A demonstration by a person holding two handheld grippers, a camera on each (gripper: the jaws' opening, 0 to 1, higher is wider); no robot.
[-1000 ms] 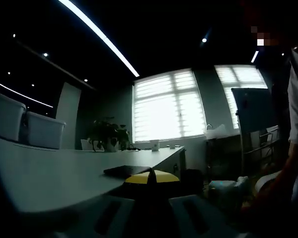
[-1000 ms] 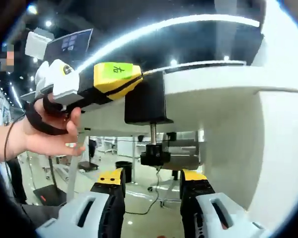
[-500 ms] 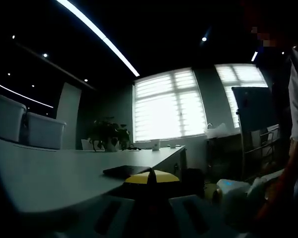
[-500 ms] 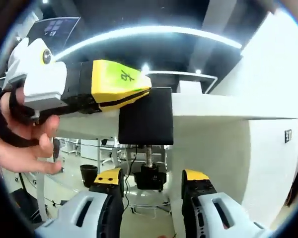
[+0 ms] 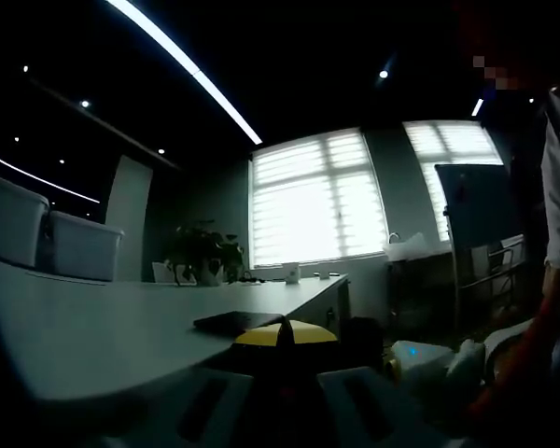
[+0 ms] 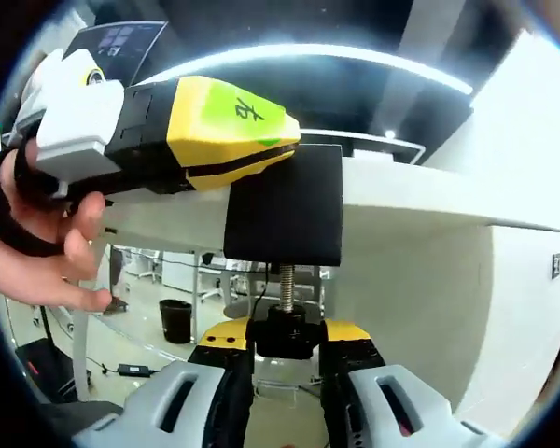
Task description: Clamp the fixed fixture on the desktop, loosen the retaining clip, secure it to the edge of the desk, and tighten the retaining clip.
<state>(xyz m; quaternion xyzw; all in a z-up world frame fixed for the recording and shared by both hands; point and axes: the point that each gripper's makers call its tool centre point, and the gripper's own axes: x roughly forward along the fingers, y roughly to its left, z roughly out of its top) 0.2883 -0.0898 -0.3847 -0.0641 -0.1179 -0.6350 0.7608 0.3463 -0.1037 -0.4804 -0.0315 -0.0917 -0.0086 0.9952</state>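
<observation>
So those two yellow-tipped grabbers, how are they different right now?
The left gripper comes in from the side and grips the black clamp block at the desk edge; the right gripper rises from below, its jaws closed around the black screw knob under that block. Both have yellow tips.

Fixture (image 6: 285,205) on desk (image 6: 420,201) edge, knob (image 6: 285,329) beneath it.

Left gripper view: dim, backlit by glaring far windows (image 5: 322,199), desk (image 5: 93,331) in shadow, soft throughout. Right gripper view: bright, ceiling light strip (image 6: 327,54) blown out, edges bent, near hand (image 6: 47,252) blurred.
</observation>
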